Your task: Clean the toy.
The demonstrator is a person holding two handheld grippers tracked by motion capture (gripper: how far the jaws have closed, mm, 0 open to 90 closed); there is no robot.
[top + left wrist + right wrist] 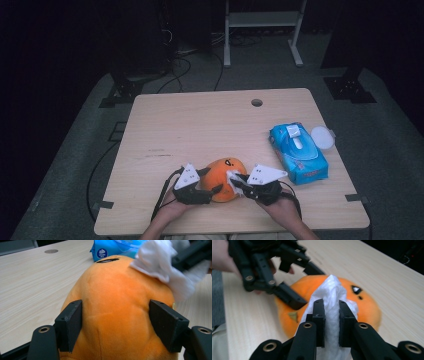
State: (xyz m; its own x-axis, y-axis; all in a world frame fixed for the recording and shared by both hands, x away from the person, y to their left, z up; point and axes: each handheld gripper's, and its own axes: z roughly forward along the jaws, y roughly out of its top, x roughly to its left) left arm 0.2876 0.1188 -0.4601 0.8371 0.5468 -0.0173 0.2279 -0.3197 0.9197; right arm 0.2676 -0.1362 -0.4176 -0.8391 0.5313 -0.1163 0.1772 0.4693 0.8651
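Observation:
An orange plush toy [224,172] with a small black face mark lies near the table's front edge. My left gripper [212,181] comes at it from the left, and in the left gripper view its two pads [70,325] press into the plush toy's [117,302] sides. My right gripper [237,183] is shut on a crumpled white tissue [332,295], which it holds against the toy's top right. That tissue [162,265] also rests on the toy in the left gripper view. In the right gripper view the left gripper [294,280] clasps the plush toy [367,307] behind the tissue.
A blue tissue pack [299,152] lies to the right of the toy, with a round white lid [322,137] beside it. A cable hole [257,102] sits near the wooden table's [200,125] far edge. Both of the person's hands enter over the front edge.

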